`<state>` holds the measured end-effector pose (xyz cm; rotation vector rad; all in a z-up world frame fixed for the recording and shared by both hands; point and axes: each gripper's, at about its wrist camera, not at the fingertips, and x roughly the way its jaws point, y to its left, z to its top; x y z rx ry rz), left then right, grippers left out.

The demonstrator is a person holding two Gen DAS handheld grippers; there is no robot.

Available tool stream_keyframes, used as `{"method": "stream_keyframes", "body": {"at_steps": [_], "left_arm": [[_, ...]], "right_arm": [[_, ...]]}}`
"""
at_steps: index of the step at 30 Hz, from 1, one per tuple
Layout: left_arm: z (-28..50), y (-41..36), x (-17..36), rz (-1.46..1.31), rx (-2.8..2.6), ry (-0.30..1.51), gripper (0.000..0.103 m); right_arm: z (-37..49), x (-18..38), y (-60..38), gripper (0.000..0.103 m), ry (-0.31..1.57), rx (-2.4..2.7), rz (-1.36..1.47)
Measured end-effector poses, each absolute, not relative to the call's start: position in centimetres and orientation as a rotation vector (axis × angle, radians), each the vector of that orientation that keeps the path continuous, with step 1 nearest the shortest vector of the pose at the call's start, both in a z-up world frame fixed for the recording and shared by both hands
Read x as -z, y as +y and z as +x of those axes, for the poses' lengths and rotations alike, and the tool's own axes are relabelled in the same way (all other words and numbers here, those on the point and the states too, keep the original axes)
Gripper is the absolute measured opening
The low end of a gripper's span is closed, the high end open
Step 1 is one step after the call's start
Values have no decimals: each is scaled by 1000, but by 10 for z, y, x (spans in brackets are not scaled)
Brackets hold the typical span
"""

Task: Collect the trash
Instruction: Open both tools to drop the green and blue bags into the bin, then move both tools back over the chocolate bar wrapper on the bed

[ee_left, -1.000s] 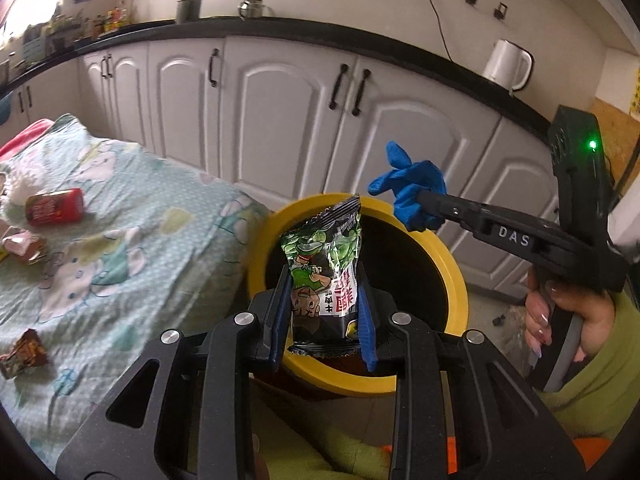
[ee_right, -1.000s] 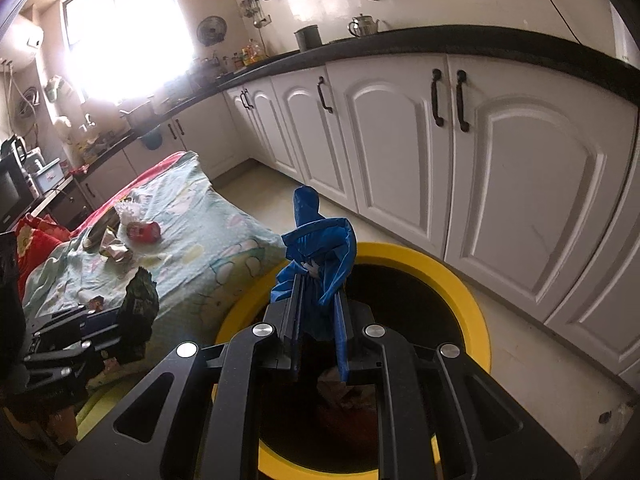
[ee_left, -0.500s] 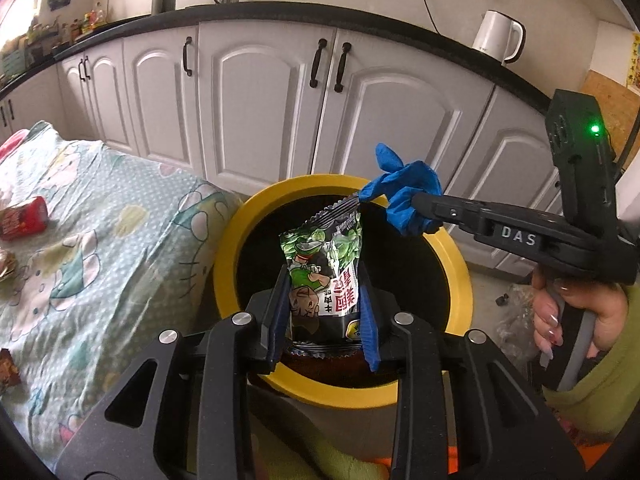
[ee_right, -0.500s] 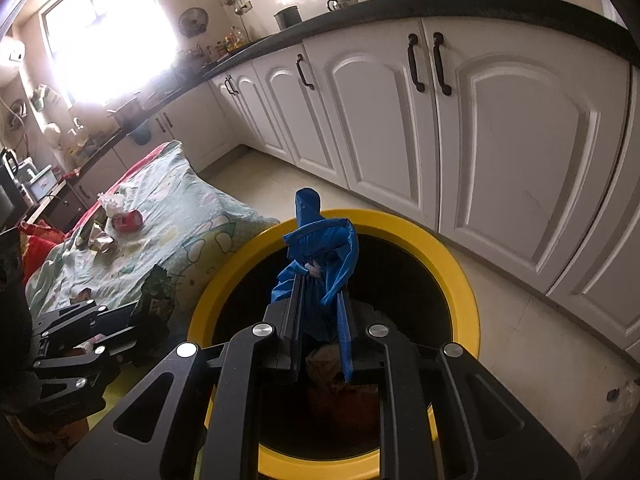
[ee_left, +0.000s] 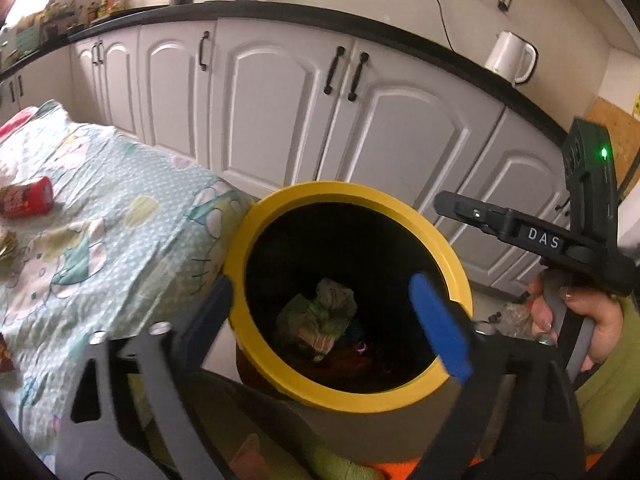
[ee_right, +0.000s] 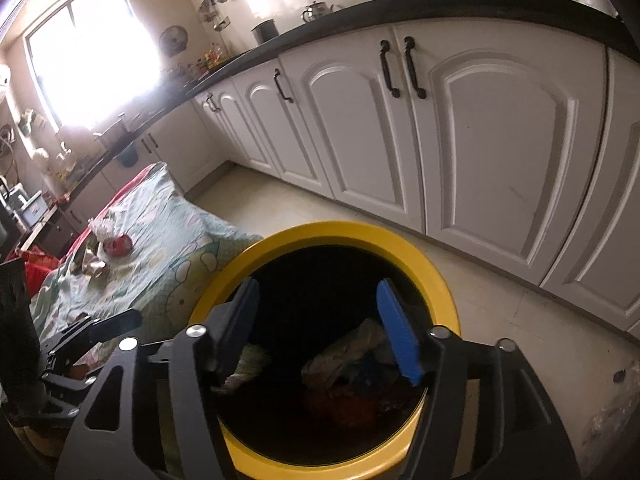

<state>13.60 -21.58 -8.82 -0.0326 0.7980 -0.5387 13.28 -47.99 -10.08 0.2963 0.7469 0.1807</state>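
My left gripper (ee_left: 320, 312) and right gripper (ee_right: 320, 328) hang over the yellow bin (ee_left: 400, 396), jaws opening, nothing between them; the wrappers (ee_left: 316, 316) lie inside (red can (ee_left: 26, 202) far left on the bedspread (ee_left: 120, 232))

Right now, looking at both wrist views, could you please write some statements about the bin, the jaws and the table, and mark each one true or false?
1. The bin has a yellow rim. True.
2. The left gripper holds a snack bag. False: its jaws are opening with nothing between them.
3. Trash lies inside the bin. True.
4. A red can lies on the cloth. True.
5. The right gripper grips a blue glove. False: its jaws are opening and empty.
6. The cabinet doors stand open. False: they are closed.
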Motion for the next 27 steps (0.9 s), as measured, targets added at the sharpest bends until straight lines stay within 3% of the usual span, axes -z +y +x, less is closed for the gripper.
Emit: {"method": "stream_keyframes", "body": {"at_steps": [2, 10, 27], "left_arm": [[136, -210, 84, -44, 520, 787, 92], [133, -177, 67, -81, 413, 729, 92], [121, -96, 35, -169, 213, 620, 92]], "right_arm": [[132, 99, -480, 65, 738, -172, 298], [129, 84, -468, 72, 700, -189, 279], [118, 49, -404, 75, 654, -312, 171]]}}
